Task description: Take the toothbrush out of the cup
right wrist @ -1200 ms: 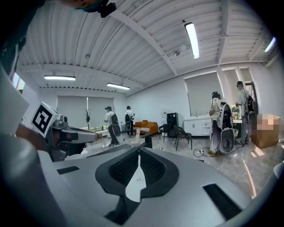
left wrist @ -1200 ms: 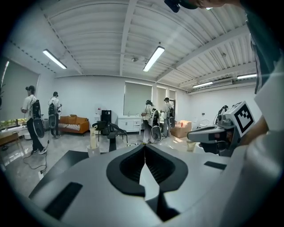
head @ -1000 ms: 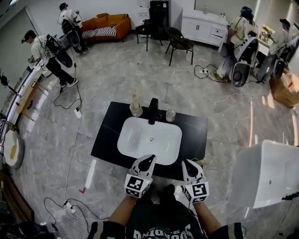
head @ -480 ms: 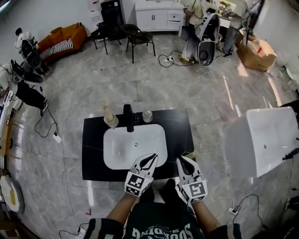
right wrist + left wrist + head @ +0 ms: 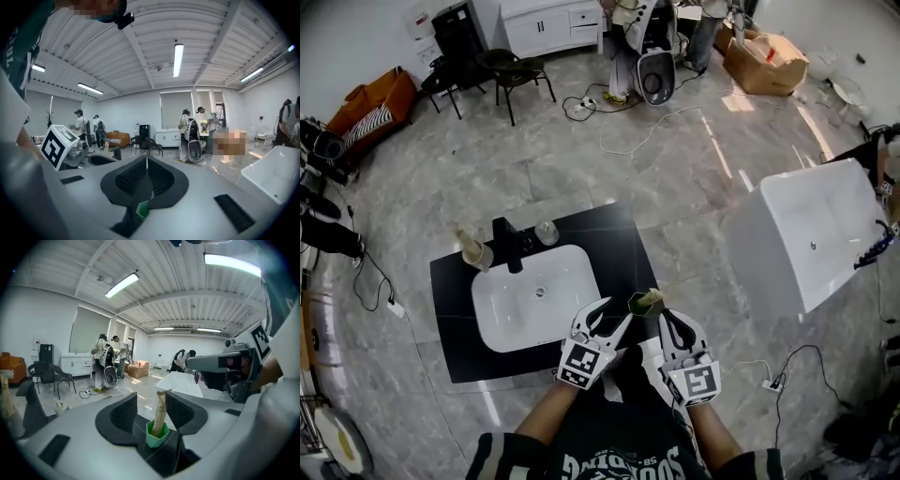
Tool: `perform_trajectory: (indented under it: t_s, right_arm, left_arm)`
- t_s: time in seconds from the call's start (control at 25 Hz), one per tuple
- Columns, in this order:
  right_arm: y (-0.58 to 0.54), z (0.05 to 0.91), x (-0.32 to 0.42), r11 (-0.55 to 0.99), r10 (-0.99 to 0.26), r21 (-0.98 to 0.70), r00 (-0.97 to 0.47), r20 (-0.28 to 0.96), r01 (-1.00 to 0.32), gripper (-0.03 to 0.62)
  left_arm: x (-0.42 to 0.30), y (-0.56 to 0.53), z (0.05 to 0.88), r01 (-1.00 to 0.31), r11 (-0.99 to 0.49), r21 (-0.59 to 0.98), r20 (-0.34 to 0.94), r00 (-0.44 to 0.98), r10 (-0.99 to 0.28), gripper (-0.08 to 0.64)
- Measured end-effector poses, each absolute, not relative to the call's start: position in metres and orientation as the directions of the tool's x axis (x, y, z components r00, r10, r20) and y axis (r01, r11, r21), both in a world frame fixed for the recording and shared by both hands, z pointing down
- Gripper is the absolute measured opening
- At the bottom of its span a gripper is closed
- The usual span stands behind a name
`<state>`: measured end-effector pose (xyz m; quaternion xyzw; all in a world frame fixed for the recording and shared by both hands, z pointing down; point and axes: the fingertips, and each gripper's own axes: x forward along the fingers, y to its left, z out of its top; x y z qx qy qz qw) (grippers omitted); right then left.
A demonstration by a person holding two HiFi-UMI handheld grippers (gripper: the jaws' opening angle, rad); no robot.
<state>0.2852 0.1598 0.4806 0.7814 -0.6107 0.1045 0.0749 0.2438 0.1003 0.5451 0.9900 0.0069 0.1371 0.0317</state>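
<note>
A green hexagonal cup (image 5: 643, 302) stands at the front right corner of the black counter (image 5: 609, 234), with a beige toothbrush (image 5: 652, 294) upright in it. My left gripper (image 5: 614, 310) is open just left of the cup, and its jaws have just been opening. In the left gripper view the cup (image 5: 157, 434) and toothbrush (image 5: 160, 409) show in the gap of that gripper (image 5: 151, 405), a little ahead, and the pads touch neither. My right gripper (image 5: 668, 316) is shut, close to the cup's right side. In the right gripper view that gripper (image 5: 146, 164) has a green edge (image 5: 140, 210) showing below it.
The counter holds a white sink basin (image 5: 502, 319), a black faucet (image 5: 508, 244), a cup with a bottle (image 5: 475, 251) and a small glass (image 5: 547, 232) along its far edge. A white tub (image 5: 797, 234) stands to the right. Cables (image 5: 787, 366) lie on the floor, and people work at the room's far end.
The head view has swung, so the counter now sits further left. Both grippers have moved to the counter's front right corner beside the green cup. The left jaws went from shut to open.
</note>
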Motion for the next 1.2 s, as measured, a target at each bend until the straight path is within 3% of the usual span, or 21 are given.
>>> perform_trajectory:
  t_s: [0.2,0.48,1.08,1.2]
  right_arm:
    - [0.188,0.488,0.319,-0.314,-0.918,-0.003,0.303,0.255,-0.949,0.041]
    - [0.203,0.502,0.335,-0.347,-0.906,-0.019,0.329,0.268,-0.938,0.041]
    - [0.233,0.514,0.374,-0.366,-0.881,-0.016,0.34,0.328,-0.931,0.041]
    - [0.233,0.517,0.376,-0.359,-0.884,-0.022,0.332,0.33,-0.933,0.041]
  left_arm:
    - [0.272,0.123,0.565,0.029,-0.998,0.054,0.291,0.956,0.044,0.246]
    - [0.307,0.142,0.612,0.011,-0.999,0.047,0.389,0.921,0.028,0.258]
    - [0.332,0.147,0.663,-0.071,-0.997,0.033,0.476,0.878,-0.047,0.253]
    - [0.331,0.145,0.661,-0.075,-0.997,0.015,0.472,0.879,-0.059,0.171]
